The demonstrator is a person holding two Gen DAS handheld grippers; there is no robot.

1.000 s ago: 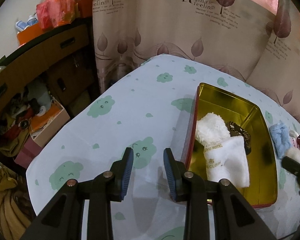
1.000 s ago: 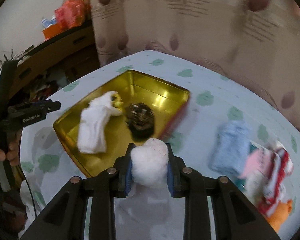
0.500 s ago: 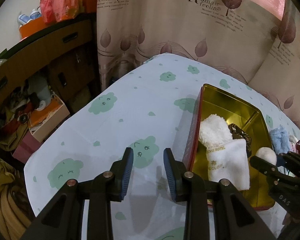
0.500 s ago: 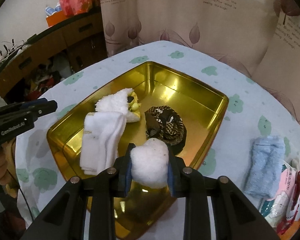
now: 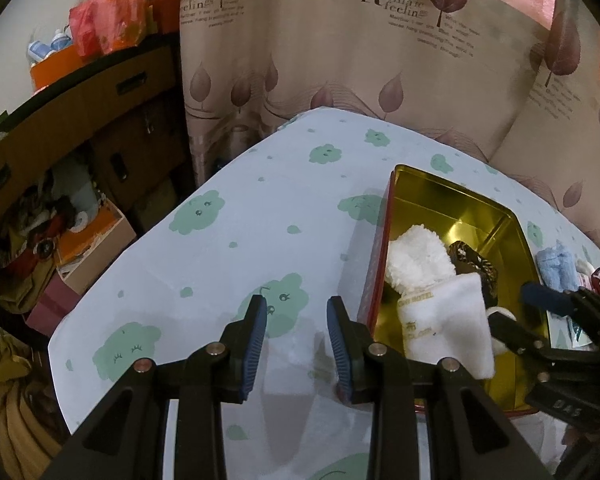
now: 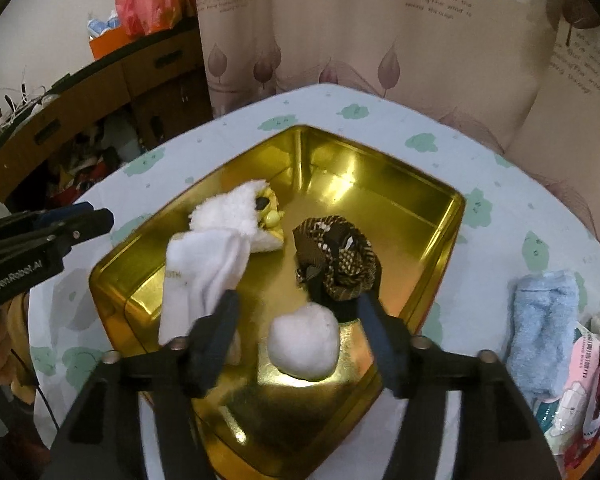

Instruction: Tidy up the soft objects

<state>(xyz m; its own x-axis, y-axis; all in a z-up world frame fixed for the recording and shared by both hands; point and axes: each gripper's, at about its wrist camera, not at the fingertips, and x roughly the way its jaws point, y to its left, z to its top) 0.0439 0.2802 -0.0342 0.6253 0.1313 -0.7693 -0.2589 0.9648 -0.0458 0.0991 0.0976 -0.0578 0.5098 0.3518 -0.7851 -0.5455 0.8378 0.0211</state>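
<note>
The curtain (image 5: 380, 60) reads "Romantic feeling"; the folded white sock (image 6: 204, 276) shows "HOTEL". The right claw (image 6: 296, 312) has just been opening, its jaws apart and clear of the white fluffy ball (image 6: 304, 344) inside the gold tin (image 6: 380, 184). The tin holds four soft things. A blue towel (image 6: 544, 320) lies outside on the counter (image 5: 260, 208). The left claw (image 5: 296, 316) hangs part open, empty.

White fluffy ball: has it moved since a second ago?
Yes. The white fluffy ball went from over the tablecloth into the gold metal tin, released as the right gripper fingers opened.
</note>
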